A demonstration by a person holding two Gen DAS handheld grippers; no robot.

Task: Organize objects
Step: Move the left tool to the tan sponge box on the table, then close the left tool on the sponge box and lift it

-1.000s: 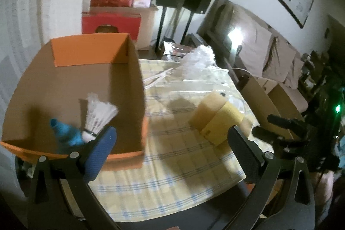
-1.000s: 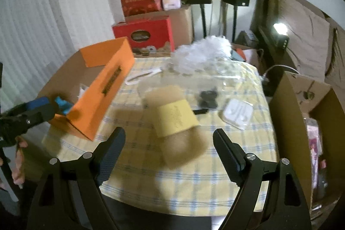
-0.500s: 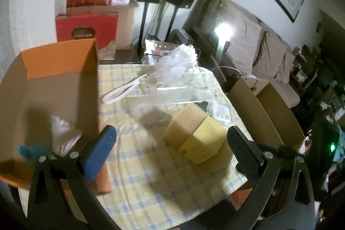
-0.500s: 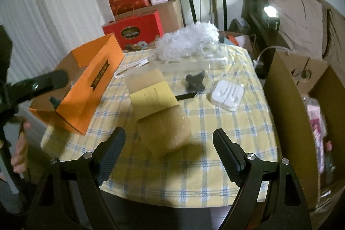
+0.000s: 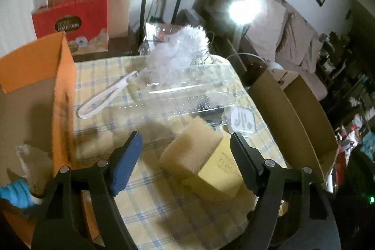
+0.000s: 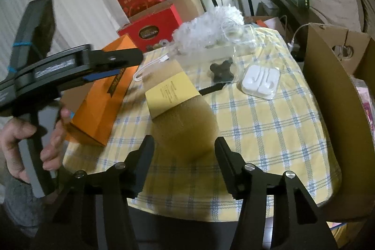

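Note:
A tan sponge block with a yellow paper band point(image 5: 199, 156) lies on the yellow checked tablecloth point(image 5: 164, 207). My left gripper point(image 5: 185, 139) hovers just short of its far end, jaws closing and apart from it. My right gripper point(image 6: 184, 143) straddles the sponge's point(image 6: 185, 123) near end, jaws closing, pads close beside it; contact is not visible. The open orange box point(image 5: 61, 97) at the left holds a white shuttlecock point(image 5: 23, 156) and a blue item point(image 5: 14, 191). In the right wrist view a hand point(image 6: 21, 144) holds the left gripper beside the orange box point(image 6: 103, 104).
Behind the sponge lie a white earphone case point(image 6: 261, 80), a black piece point(image 6: 221, 70), a white cable point(image 5: 105, 95), a clear plastic pack point(image 5: 187, 90) and white fluff point(image 6: 206, 27). A tall cardboard box point(image 6: 332, 97) borders the table's right edge. Red gift boxes point(image 5: 72, 15) stand behind.
The left gripper swung right, away from the orange box interior to above the sponge, and its jaws narrowed. The right gripper dropped closer to the sponge and narrowed too.

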